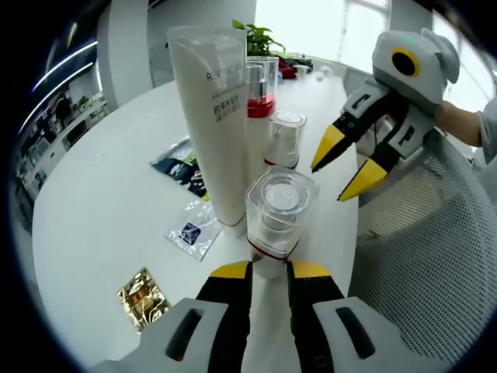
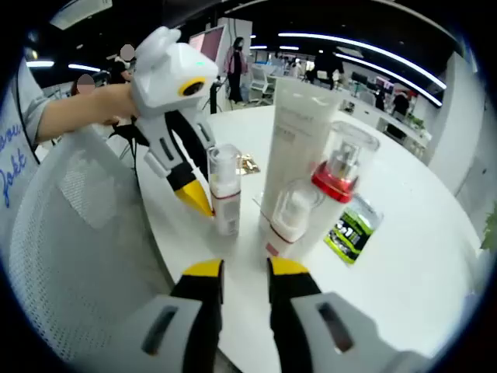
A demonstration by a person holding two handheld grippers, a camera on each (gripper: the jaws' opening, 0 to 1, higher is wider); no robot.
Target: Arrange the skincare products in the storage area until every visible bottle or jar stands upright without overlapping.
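The left claw (image 1: pixel 269 270) is closed on a small clear-capped bottle (image 1: pixel 279 206) with a red band, standing upright near the counter (image 1: pixel 109 210) edge. The right claw (image 2: pixel 237 268) hangs slightly parted, holding nothing. Beyond stand a tall matte white tube (image 1: pixel 211 116), a red-collared pump bottle (image 2: pixel 338 175) and a short clear-capped jar (image 1: pixel 284 138), close together. Glossy sachets (image 1: pixel 190 229) lie flat beside them.

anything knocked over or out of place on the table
No bottle is down: the white tube, the red-collared pump bottle and the small clear-capped bottles stand upright. Only the flat sachets and gold packet lie loose beside them.
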